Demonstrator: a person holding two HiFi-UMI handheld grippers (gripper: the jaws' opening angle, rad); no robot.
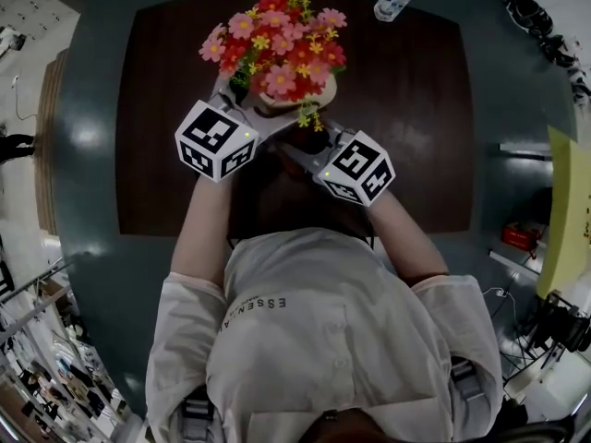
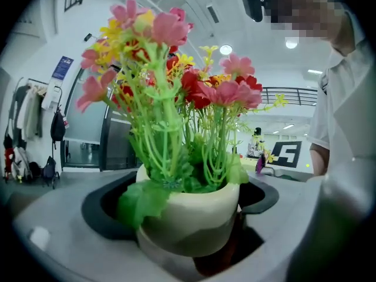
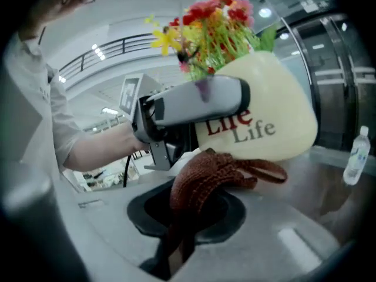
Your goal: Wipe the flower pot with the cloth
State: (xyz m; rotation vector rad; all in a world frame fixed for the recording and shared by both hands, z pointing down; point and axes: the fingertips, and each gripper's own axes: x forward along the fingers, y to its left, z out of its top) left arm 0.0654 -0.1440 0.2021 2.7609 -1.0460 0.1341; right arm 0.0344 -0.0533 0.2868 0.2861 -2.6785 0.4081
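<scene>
Right gripper point(image 3: 176, 239): clamped on a brown cloth point(image 3: 208, 175), whose bunched end touches the lower wall of the pot.
Left gripper point(image 2: 188, 245): closed around the cream flower pot point(image 2: 194, 207), holding it over the table, seemingly tilted.
Progress: wiping looks under way low on the side with the print; the rest of the wall is probably left to do.
Surface: dark wooden table point(image 1: 416, 155), with a water bottle point(image 1: 392, 0) near its far edge.
Room: bright hall with ceiling lights and a railing.
</scene>
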